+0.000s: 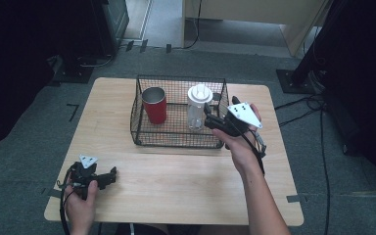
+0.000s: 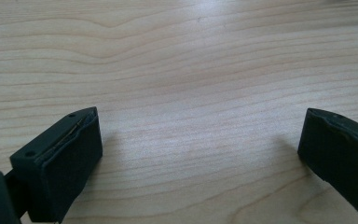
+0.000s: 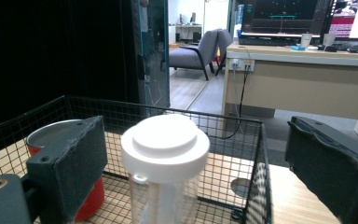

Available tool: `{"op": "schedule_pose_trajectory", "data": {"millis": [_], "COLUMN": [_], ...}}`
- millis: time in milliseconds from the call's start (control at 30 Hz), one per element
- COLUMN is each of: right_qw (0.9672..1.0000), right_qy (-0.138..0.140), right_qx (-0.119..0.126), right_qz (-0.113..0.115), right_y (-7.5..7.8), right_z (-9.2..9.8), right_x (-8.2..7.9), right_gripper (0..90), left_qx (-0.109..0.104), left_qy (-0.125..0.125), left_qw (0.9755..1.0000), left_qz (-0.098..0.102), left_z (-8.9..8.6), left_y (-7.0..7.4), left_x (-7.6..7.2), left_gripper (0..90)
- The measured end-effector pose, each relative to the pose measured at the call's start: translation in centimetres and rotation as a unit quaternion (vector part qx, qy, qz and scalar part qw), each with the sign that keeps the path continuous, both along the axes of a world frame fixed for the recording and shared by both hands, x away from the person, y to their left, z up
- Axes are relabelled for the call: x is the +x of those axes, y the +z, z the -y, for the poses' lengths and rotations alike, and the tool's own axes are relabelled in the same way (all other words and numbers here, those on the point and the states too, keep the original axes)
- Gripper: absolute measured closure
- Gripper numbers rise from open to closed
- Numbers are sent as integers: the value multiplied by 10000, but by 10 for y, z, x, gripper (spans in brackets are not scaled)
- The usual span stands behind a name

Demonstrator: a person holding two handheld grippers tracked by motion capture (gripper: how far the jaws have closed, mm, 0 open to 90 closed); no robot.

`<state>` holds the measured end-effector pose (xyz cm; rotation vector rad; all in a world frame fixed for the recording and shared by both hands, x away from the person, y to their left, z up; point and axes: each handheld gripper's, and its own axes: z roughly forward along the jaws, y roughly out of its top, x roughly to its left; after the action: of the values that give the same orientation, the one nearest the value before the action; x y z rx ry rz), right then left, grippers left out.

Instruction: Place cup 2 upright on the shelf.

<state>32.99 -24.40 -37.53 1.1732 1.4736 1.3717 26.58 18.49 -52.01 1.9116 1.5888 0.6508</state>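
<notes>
A black wire basket (image 1: 176, 139) stands at the back middle of the wooden table (image 1: 176, 181). Inside it a red cup (image 1: 155, 106) with a metal rim stands on the left, and a clear bottle (image 1: 199, 105) with a white lid on the right. My right gripper (image 1: 209, 116) hovers at the basket's right side, pointing at the bottle. In the right gripper view its jaws (image 3: 196, 135) stand open, with the bottle (image 3: 165, 149) just ahead between them and untouched, and the cup (image 3: 51, 131) behind the left jaw. My left gripper (image 1: 110, 175) rests open near the table's front left corner, over bare wood (image 2: 200, 126).
The basket's wire walls (image 3: 205, 116) rise around the bottle and cup. Beyond the table lie grey carpet, cables and a black stand base (image 1: 293, 81) at the right. A desk with monitors (image 3: 303, 56) and a chair stand farther back.
</notes>
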Motion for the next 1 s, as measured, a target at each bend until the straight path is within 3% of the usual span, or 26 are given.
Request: {"op": "schedule_pose_trajectory", "data": {"millis": [467, 1000], "right_qw": [9998, 9988], "right_qy": [-175, -386], "right_qx": [10, -7], "right_qz": [-66, -286], "right_y": [-14, -47], "right_z": [33, 66], "right_x": [-27, -55], "right_gripper": [58, 57], "left_qx": [0, 2], "left_qy": [5, 1], "left_qw": [10000, 10000], "left_qz": [-2, -8], "left_z": [0, 0], "left_y": [0, 0], "left_x": [0, 0], "left_gripper": [4, 4]}}
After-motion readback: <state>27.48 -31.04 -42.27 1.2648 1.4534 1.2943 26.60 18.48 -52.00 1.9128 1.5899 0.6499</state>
